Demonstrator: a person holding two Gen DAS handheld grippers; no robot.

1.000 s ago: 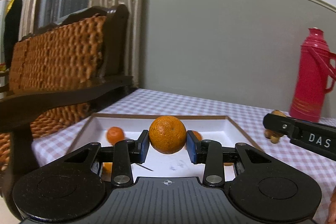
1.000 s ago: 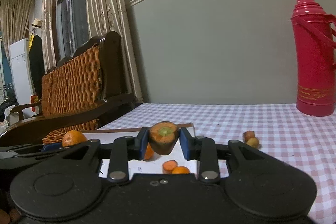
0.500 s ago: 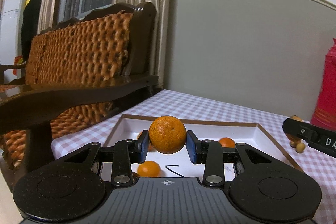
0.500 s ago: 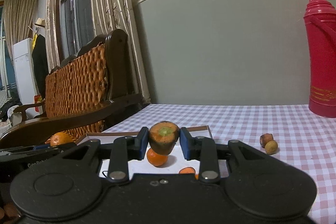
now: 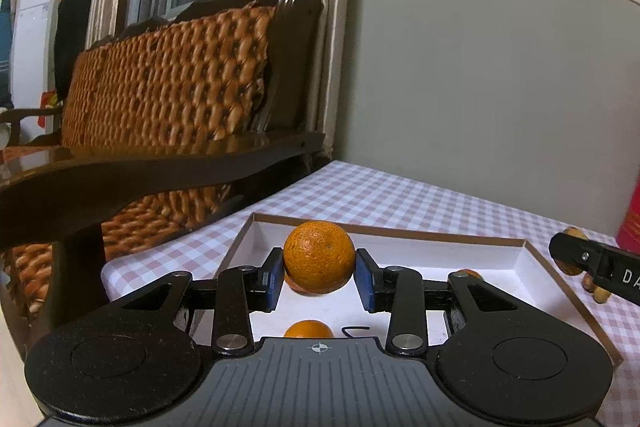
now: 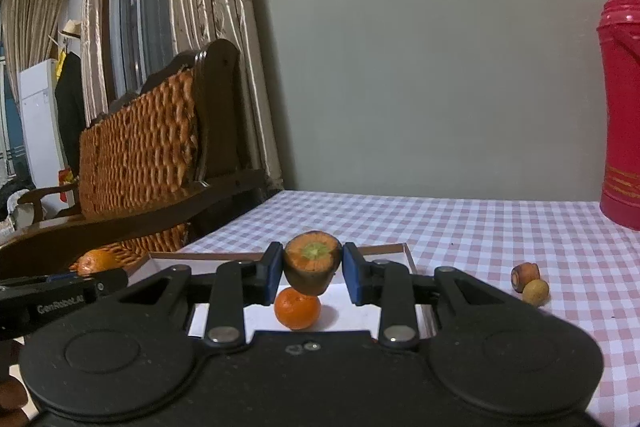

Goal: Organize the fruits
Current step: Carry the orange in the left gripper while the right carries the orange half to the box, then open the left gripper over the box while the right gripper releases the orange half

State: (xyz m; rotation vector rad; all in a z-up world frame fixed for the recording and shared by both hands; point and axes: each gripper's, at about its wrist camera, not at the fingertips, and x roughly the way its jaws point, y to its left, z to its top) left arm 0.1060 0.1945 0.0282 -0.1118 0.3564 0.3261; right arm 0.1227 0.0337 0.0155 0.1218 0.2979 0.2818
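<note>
I have a whole orange (image 5: pixel 319 255) clamped between the blue pads of my left gripper (image 5: pixel 319 277), which is narrowed right onto its sides, and I hold it in the air above the white tray (image 5: pixel 520 259). My landmark is that tray, a shallow box with a brown rim lying on the checked tablecloth (image 5: pixel 360 195). Under the held orange, on the tray floor, I see the edge of another orange piece, and a second small orange (image 5: pixel 308 329) sits on the floor nearer to my gripper body. One more orange piece (image 5: pixel 466 273) peeks out toward the tray's right wall.

My right gripper (image 6: pixel 312 273) is pinched on a carrot stub (image 6: pixel 312 263), cut face with the green core turned toward the camera, also held above the tray (image 6: pixel 408 251). Directly below it a small mandarin (image 6: pixel 297 308) rests on the tray floor. In the left wrist view the right gripper's black finger reaches in just past the tray's right rim.

Off the tray to its right, on the cloth, another carrot stub (image 6: pixel 525 274) touches a small yellowish fruit (image 6: pixel 535 291). Farther right of the tray stands a red thermos (image 6: pixel 622 99). Left of the tray, past the table edge, is a wooden bench (image 5: pixel 168 99) with a woven back.
</note>
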